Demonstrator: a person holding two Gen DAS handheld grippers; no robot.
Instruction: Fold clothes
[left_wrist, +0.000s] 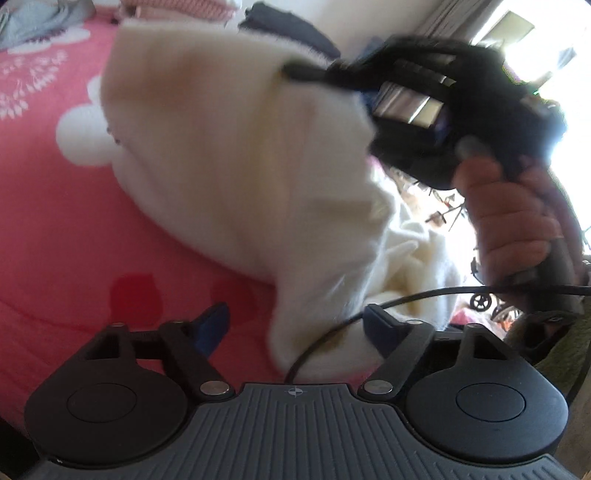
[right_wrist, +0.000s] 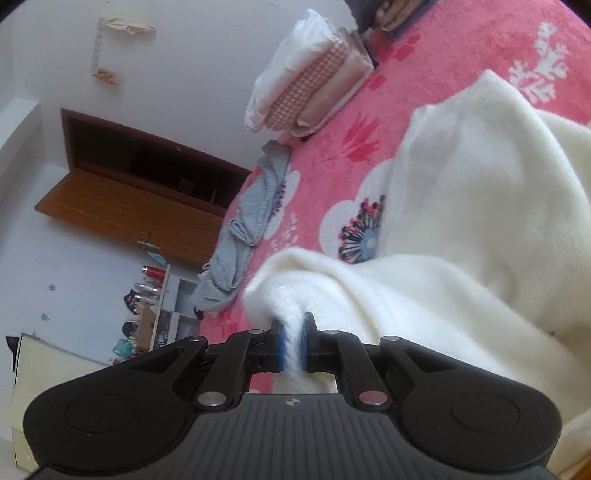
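My right gripper (right_wrist: 291, 341) is clamped on a bunched fold of the cream fleece garment (right_wrist: 461, 236), its blue pads pressing the fabric from both sides; only the right wrist view shows that pinch. The left wrist view shows what the other misses: my right hand (left_wrist: 517, 225) around the black handle, lifting the fleece off the pink floral bedspread (left_wrist: 55, 206). My left gripper (left_wrist: 295, 326) stands wide apart, a hanging edge of fleece between its fingers but not pressed, with a black cable (left_wrist: 332, 332) crossing in front. Beyond, a crumpled grey garment (right_wrist: 243, 236) lies near the bed's edge, and a stack of folded clothes (right_wrist: 310, 74) sits farther back.
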